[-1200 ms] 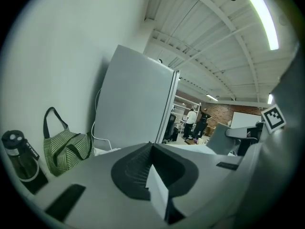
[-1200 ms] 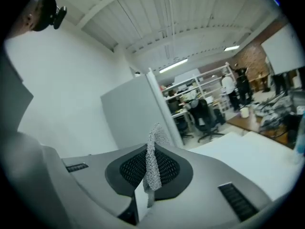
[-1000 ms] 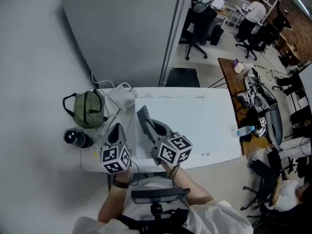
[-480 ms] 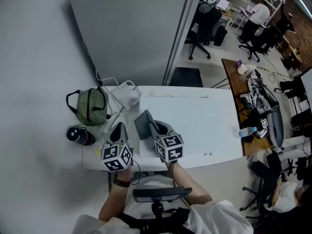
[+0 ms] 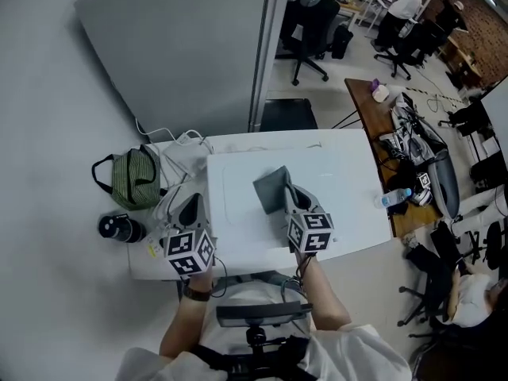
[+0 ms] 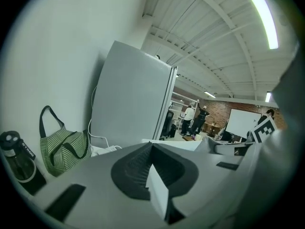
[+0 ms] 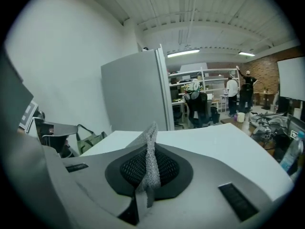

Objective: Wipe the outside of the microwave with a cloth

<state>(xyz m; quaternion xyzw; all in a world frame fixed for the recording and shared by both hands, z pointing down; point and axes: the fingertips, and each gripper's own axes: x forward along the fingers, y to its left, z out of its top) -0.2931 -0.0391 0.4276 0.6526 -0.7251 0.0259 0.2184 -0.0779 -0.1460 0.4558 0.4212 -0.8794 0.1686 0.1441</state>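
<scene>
Forearms (image 5: 321,304): reaching forward from the near edge, one behind each claw.
Left claw (image 5: 189,206) (image 6: 151,146): jaws pressing together with nothing between them, hanging just off the microwave's left edge.
Right claw (image 5: 287,194) (image 7: 150,149): jaws pinching the cloth, pointing forward over the microwave's top, well to the right of the left claw.
Cloth (image 5: 271,187) (image 7: 151,136): grey and mesh-textured, sticking up from between the right claw's jaws and fanning out just past their tips; not possible to tell whether touching the top below.
Microwave (image 5: 341,177) (image 7: 214,144): white flat top spreading under and beyond the right claw, lying to the right of the left claw.
Black bottle (image 5: 119,227) (image 6: 16,159): standing near the left claw, on its left.
Bag (image 5: 135,177) (image 6: 59,149): green with stripes and dark handles, sitting left of and ahead of the left claw, just beyond the black bottle.
Cables (image 5: 184,145) (image 6: 102,147): white, trailing ahead of the left claw, between the bag and the microwave.
Panel (image 5: 182,54) (image 6: 128,99) (image 7: 133,97): grey, standing upright beyond both claws.
Water bottle (image 5: 394,198): lying to the right of the right claw, past the microwave's right edge.
Wooden desk (image 5: 381,125): standing ahead of and to the right of the right claw, carrying clutter.
Office chairs (image 5: 309,22): standing far ahead of the right claw, past the panel's edge.
</scene>
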